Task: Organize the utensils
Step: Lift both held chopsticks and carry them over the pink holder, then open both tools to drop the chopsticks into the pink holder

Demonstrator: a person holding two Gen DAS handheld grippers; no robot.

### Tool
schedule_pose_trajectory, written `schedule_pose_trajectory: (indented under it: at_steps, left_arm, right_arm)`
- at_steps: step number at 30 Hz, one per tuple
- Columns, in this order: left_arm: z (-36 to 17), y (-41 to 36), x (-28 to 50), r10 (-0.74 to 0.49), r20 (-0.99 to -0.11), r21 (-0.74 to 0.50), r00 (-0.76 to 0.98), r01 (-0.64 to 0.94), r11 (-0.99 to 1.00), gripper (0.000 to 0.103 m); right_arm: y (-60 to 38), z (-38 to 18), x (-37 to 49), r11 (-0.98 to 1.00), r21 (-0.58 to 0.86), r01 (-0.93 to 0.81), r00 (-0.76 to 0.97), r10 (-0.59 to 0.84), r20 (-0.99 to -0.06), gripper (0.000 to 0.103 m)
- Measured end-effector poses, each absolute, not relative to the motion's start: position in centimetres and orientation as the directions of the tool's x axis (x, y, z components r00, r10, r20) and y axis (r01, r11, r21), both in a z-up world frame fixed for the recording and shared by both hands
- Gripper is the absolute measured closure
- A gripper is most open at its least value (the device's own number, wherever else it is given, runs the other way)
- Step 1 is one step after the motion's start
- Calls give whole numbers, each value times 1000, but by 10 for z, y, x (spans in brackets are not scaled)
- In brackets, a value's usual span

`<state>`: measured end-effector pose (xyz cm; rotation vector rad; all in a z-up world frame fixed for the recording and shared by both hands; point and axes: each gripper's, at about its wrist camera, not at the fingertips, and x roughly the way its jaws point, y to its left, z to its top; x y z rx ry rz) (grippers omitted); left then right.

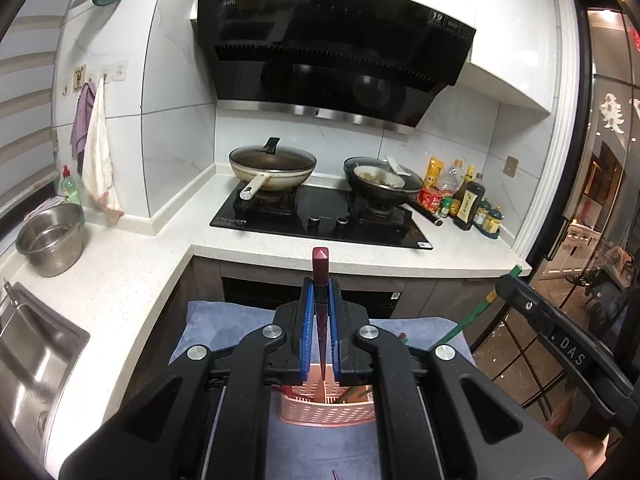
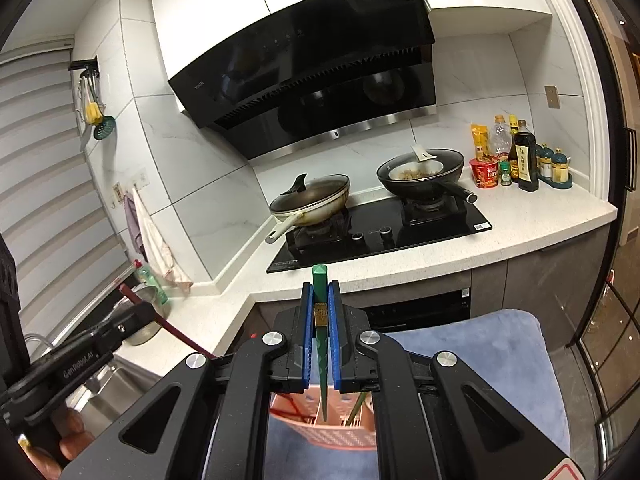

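My left gripper (image 1: 320,286) is shut on a dark red chopstick (image 1: 320,276), held upright with its tip down in a pink perforated utensil basket (image 1: 326,412). My right gripper (image 2: 320,289) is shut on a green chopstick (image 2: 320,280), also upright with its tip in the same pink basket (image 2: 320,434). Other green and red sticks stand inside the basket. The basket sits on a blue cloth (image 1: 248,320). The right gripper with its green chopstick (image 1: 480,308) shows at the right of the left wrist view; the left gripper's red chopstick (image 2: 160,320) shows in the right wrist view.
A white counter (image 1: 132,272) wraps around the corner. A steel pot (image 1: 52,240) and sink (image 1: 28,356) are at left. A black hob (image 1: 320,216) carries a lidded wok (image 1: 272,166) and a black pan (image 1: 382,182). Sauce bottles (image 1: 464,196) stand at right.
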<state>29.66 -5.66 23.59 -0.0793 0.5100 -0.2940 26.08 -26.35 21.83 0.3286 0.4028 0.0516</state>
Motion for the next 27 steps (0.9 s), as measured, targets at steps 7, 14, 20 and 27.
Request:
schedule_pose_trajectory:
  at_steps: [7,14,20,27]
  left_arm:
    - [198,-60,323,-279,-532,-143,799,241,960,96]
    - [168,-62,338,-263,-577,-143,773,222,965,96]
    - [153,-65,347,-244,-599,-127,763,210,969,96]
    - [148,-66,345,-230,-592,-110,773,205,973,95]
  right_arm:
    - [-263,181,296,948,315,42,886,110,-450,96]
    - [-260,137,317,945,321,63,837,125,-533,96]
    - [-254,120,323,951,301,68,817,120,-564,96]
    - [-256,117,319,951,299,83,819,106,-564,88]
